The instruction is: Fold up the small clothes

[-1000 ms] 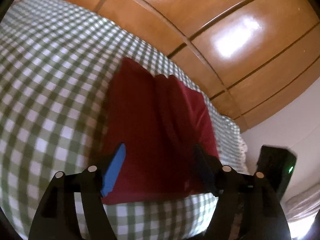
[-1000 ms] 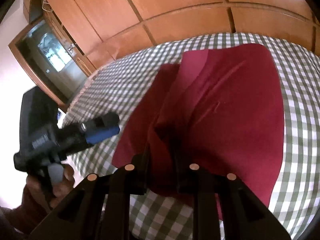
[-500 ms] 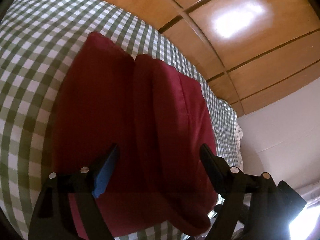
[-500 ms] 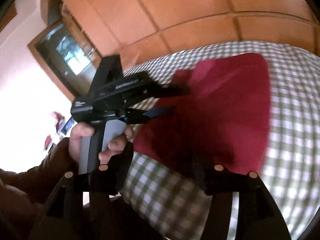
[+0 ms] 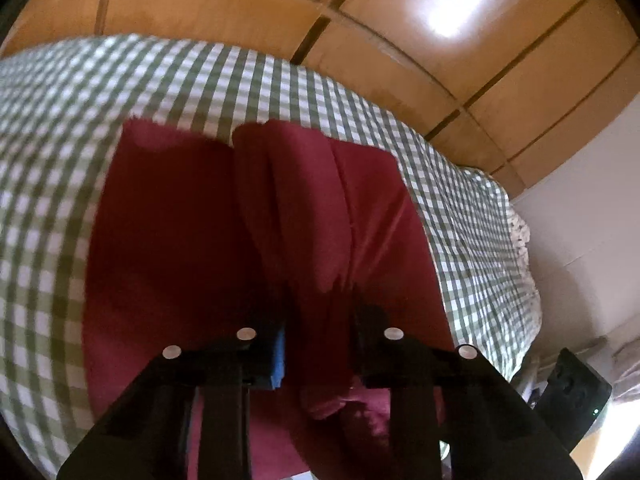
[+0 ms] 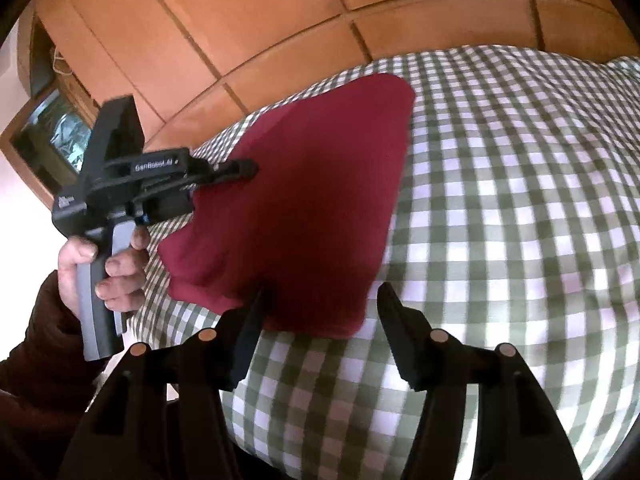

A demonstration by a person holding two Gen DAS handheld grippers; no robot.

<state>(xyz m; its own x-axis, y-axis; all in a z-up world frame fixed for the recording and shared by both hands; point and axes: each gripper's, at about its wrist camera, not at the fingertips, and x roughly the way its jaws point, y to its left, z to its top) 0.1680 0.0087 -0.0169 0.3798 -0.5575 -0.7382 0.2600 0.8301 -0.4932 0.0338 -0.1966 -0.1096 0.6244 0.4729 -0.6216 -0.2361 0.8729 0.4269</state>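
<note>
Red garment (image 5: 248, 240) pinched in closing left claw (image 5: 320, 320), near edge between slightly closing, empty right claw (image 6: 320, 312).

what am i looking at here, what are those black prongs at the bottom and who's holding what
No robot here: a person holds a hand-held gripper in each hand, each with a wide-angle camera looking along its two black prongs.

One picture is from the left gripper. Its jaws are closing on a raised fold of the red garment, which sits between the prongs.

The other is from the right gripper. Its jaws stand apart over the near edge of the garment and grip nothing. This view also shows the left gripper from the side, its handle in the person's hand.

The garment lies on a green and white checked cloth, with wooden panels behind.
</note>
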